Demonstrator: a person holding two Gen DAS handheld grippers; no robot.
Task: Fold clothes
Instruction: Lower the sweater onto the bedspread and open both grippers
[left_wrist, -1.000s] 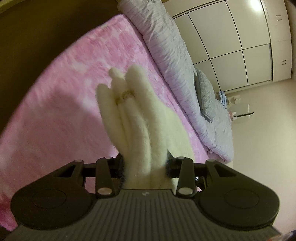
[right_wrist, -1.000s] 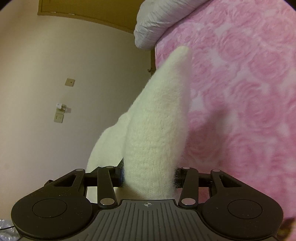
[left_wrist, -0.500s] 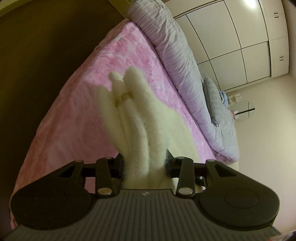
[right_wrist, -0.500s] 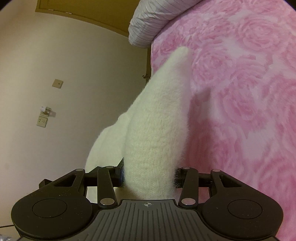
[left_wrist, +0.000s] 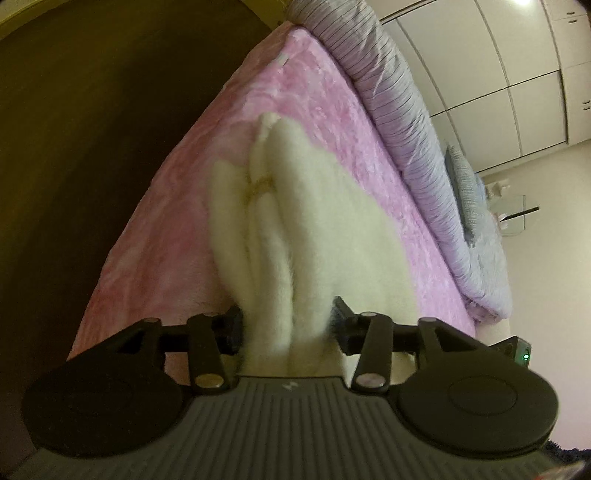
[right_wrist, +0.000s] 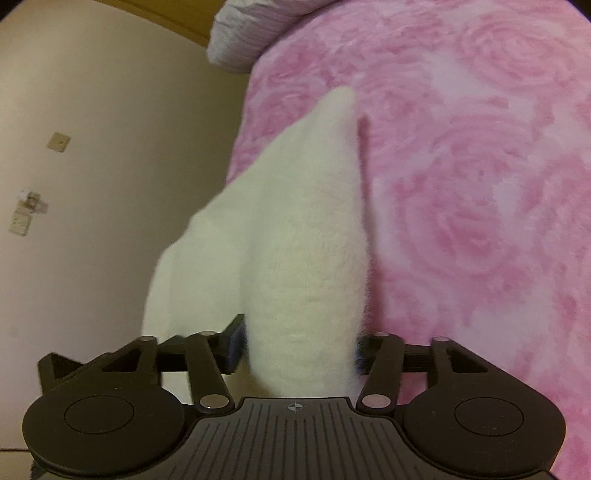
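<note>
L gripper (left_wrist: 286, 325) was opening, white fluffy garment (left_wrist: 295, 229) between its fingers; fabric still filled the gap and touched both pads, so grip looked loosening, not yet let go. Garment bunched in thick folds w/ a small gold-coloured bit (left_wrist: 262, 184) in the creases, lying out from the gripper over the pink blanket (left_wrist: 155, 236), nearer the blanket's left edge. Striped lilac quilt (left_wrist: 399, 122) ran along the blanket's far side; white wardrobe doors (left_wrist: 517, 74) beyond that.

R gripper (right_wrist: 301, 347) also opening, same garment (right_wrist: 303, 251) between its fingers, fabric touching both pads. From there the garment rose to a tapering point over the blanket (right_wrist: 480, 221), at the blanket's left edge, part hanging past it toward the beige wall (right_wrist: 110, 147). Quilt end (right_wrist: 243, 40) sat at the blanket's top corner.
</note>
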